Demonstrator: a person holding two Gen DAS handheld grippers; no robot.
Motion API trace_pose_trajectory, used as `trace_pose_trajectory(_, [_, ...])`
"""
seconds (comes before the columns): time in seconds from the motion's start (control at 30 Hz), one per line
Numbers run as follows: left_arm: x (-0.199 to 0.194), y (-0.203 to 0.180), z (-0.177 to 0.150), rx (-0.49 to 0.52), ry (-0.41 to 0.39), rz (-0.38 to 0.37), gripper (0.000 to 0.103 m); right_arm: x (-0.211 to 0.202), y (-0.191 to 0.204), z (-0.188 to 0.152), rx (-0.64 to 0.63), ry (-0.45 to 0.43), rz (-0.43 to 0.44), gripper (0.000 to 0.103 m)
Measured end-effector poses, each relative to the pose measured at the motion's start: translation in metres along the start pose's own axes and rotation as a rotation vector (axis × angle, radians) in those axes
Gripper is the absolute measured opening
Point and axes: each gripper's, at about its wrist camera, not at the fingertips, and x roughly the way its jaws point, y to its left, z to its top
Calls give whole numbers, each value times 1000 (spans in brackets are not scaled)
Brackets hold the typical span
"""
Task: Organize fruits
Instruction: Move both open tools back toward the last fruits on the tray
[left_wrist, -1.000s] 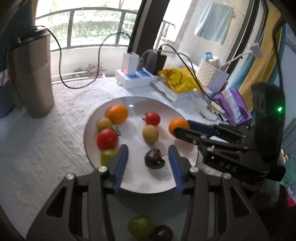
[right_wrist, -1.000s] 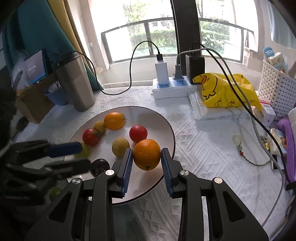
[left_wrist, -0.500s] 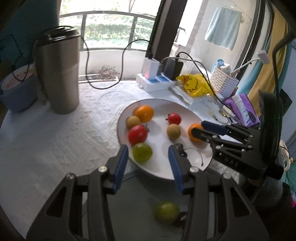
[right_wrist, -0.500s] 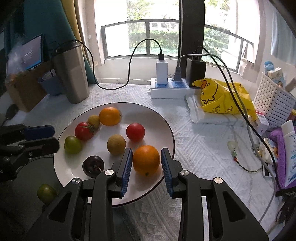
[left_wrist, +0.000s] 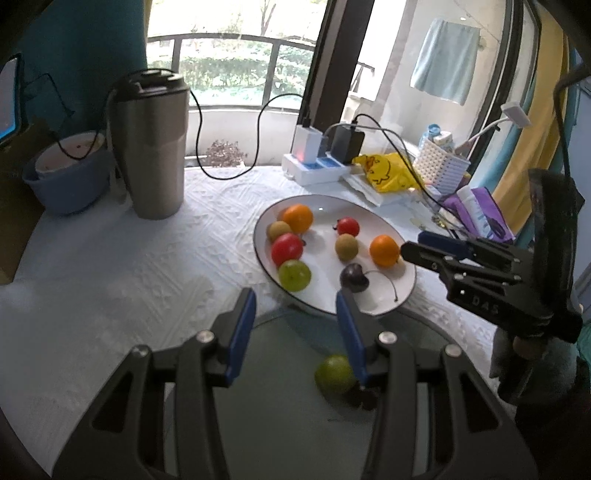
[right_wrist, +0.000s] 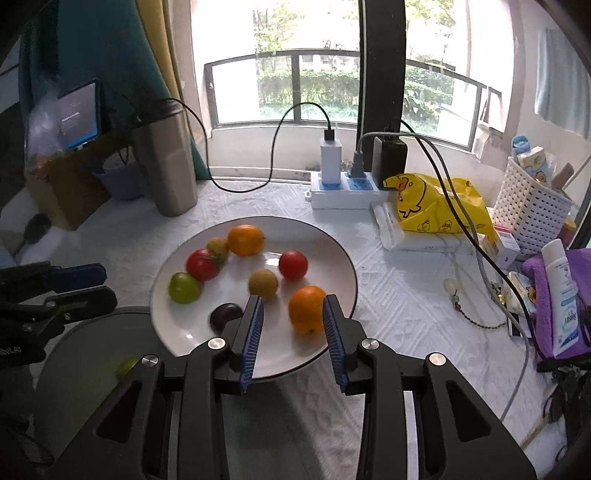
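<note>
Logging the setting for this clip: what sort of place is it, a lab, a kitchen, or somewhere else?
Most likely a lived-in home, a table by a balcony window rather than a lab. A towel hangs outside the glass, a power strip with chargers sits on the white tablecloth, and a basket of toiletries stands beside the fruit plate.

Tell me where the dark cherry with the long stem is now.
In the left wrist view the dark cherry lies on the white plate near its front rim, between the green tomato and the orange, just beyond the open left claw.
</note>
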Motion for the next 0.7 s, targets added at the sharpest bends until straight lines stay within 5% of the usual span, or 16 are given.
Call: trace_pose_trajectory(0.7, [-56,11,-56,-17,-34,-5,47,-44,66,-36,-28,9,70,35])
